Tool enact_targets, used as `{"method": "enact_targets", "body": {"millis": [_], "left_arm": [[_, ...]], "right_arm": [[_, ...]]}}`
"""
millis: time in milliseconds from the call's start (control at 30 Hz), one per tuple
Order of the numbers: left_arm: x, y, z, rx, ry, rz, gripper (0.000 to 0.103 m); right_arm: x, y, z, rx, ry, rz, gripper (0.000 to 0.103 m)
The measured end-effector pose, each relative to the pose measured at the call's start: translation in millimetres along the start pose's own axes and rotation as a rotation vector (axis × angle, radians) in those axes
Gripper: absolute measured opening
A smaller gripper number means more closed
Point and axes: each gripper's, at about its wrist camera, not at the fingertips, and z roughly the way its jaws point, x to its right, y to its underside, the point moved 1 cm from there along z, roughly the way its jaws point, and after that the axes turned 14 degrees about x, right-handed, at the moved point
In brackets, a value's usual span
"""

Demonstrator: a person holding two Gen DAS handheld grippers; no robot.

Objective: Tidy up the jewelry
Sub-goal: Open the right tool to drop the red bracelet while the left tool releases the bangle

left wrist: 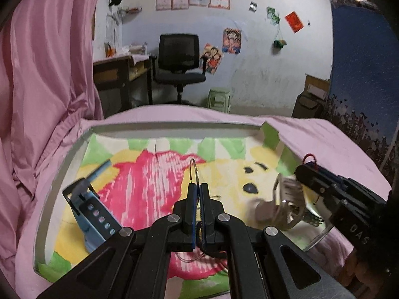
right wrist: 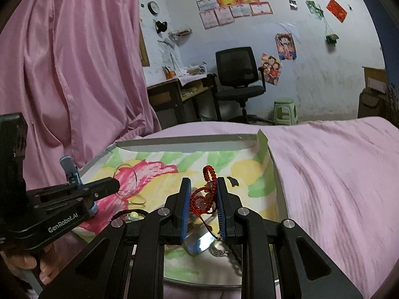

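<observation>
watch [left wrist: 96,214] left on mat [left wrist: 154,174], bangles [left wrist: 286,206] right

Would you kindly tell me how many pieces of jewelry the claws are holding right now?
2. A thin silver wire hoop is pinched in the left claw; a red braided cord bracelet with beads is in the right claw. More pieces lie below, partly hidden.

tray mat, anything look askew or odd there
Yes. The mat's far right corner is folded up against the tray wall rather than lying flat. A blue watch lies loose at the left. Each gripper holds jewelry: left a thin hoop, right a red cord bracelet.
</observation>
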Motion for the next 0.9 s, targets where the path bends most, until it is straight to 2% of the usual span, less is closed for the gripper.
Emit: {"method": "enact_targets", "body": {"millis": [433,500,567,800,900], "left_arm": [[-2,6,9,-0.066,-0.007,-0.009,0.003],[-3,6,10,-0.070,-0.009,-0.013,0.003],[-3,6,9,-0.073,-0.009,-0.018,0.003],[-8,0,1,-0.032,-0.013,-0.051,0.003],[-12,-2,-7,-0.006,-0.018,-0.070,0.004]], "right_arm": [[5,8,6,-0.034,0.011,0.021,0.019],[5,8,6,-0.033,0.012,0.022,0.022],[4,9,7,-0.036,0.012,0.024,0.032],[1,8,2,-0.015,0.012,0.021,0.034],[0,4,-5,0.015,0.019,0.022,0.042]]}}
